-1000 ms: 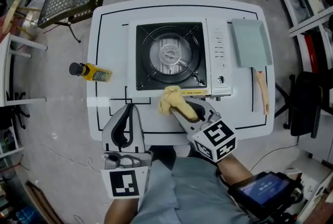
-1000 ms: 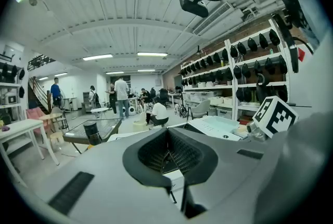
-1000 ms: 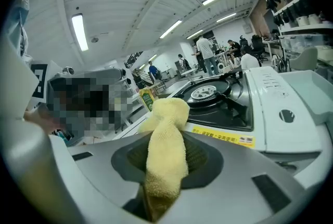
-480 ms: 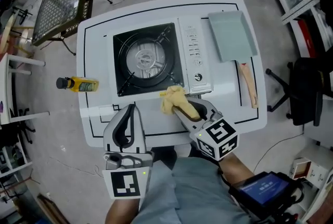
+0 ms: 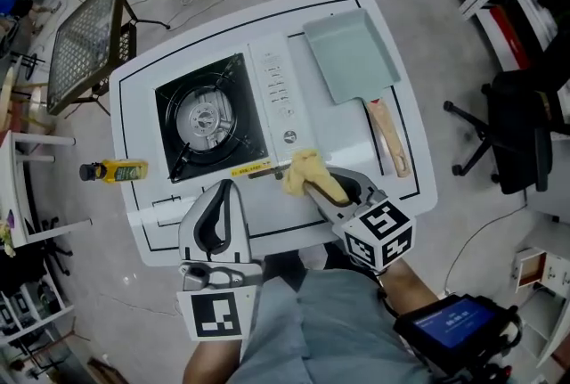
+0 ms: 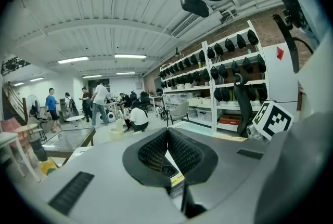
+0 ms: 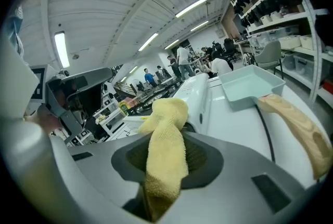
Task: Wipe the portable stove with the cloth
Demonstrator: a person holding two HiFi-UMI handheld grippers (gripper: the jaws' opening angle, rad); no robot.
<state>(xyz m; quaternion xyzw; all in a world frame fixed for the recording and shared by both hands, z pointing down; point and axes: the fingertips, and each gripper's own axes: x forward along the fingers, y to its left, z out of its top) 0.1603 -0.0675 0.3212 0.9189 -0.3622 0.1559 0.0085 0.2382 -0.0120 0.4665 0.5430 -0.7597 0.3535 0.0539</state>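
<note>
Bright, even light from ceiling strip lamps (image 6: 127, 56) above the white table (image 5: 352, 142) leaves mild glare on it and only soft shadows beside it. Both gripper views bulge, darkening at the corners; the cloth (image 7: 166, 145) looks sharp.

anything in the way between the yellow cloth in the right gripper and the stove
Nothing visible does. The cloth, clamped in the right gripper, sits right at the front edge of the portable stove. The dustpan lies on the stove's far side in the head view, out of the path.
</note>
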